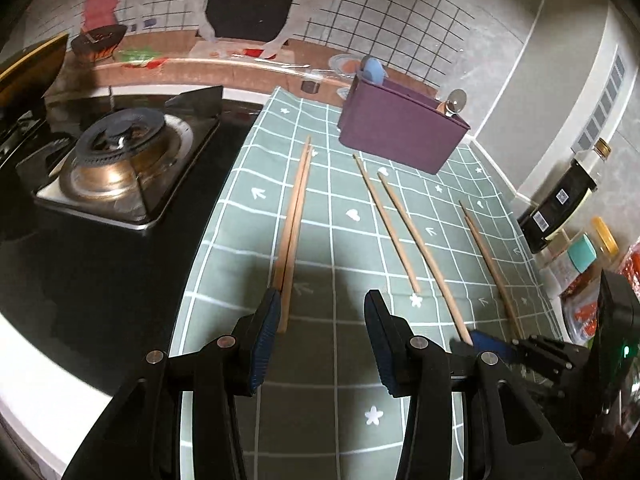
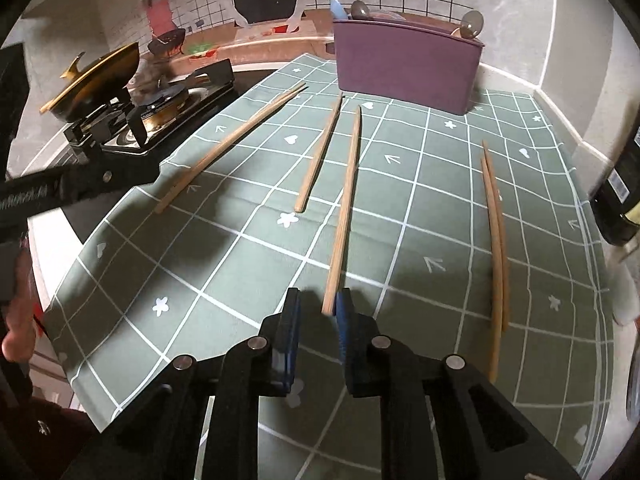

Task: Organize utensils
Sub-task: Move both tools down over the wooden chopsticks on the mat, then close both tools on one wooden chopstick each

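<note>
At the far left, a gas burner is seen on the dark hob, with a gold-lidded pot behind it. To its right, a green checked cloth is spread over the worktop. A left pair of chopsticks lies on the cloth, its near end just beside the left finger of the left gripper, whose jaws are spread wide with nothing between them. Further right, a short single chopstick and a long single chopstick lie side by side but apart; the near end of the long one sits between the narrowly parted jaws of the right gripper, though a firm pinch cannot be told. A right pair of chopsticks lies near the cloth's right edge. At the back, a purple utensil holder stands upright with spoons inside.
</note>
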Demonstrator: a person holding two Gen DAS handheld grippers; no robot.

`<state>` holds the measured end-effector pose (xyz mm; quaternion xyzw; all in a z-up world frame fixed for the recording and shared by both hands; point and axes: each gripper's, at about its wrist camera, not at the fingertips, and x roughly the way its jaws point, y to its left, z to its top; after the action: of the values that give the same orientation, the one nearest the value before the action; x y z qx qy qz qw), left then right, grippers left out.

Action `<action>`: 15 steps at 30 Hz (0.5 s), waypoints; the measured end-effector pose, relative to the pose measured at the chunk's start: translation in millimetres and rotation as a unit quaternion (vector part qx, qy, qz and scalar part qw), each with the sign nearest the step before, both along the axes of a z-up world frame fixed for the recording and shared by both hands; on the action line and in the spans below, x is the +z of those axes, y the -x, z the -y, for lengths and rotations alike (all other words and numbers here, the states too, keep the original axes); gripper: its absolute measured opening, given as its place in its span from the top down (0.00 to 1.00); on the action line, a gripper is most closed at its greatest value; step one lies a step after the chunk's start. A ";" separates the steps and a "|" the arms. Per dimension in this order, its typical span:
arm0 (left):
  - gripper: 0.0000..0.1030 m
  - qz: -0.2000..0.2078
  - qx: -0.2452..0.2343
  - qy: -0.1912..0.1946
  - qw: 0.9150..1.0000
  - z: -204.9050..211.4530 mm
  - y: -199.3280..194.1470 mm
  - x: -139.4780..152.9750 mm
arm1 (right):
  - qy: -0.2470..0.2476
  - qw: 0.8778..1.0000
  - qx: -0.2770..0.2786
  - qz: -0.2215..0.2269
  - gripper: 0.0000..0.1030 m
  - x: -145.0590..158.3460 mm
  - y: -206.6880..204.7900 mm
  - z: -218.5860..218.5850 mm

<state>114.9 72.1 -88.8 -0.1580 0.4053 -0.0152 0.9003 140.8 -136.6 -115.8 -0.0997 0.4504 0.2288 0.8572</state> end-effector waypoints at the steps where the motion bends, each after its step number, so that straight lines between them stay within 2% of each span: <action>1: 0.57 -0.002 0.002 -0.001 1.000 0.5 1.8 -1.3 | 0.001 1.000 0.001 0.000 0.84 -0.2 -2.1 0.5; 8: 0.57 -0.003 0.006 -0.001 1.000 8.1 5.9 -4.5 | -0.005 1.000 0.005 -0.004 0.87 -0.6 -10.2 5.0; 15: 0.57 0.000 -0.011 -0.006 1.000 22.5 2.4 -1.7 | 0.003 1.000 0.010 0.000 0.93 -0.1 -8.1 6.2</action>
<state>112.5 49.6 -90.5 -0.1481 0.4071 -0.0227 0.9010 148.9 -142.7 -115.9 -0.1066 0.4503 0.2364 0.8544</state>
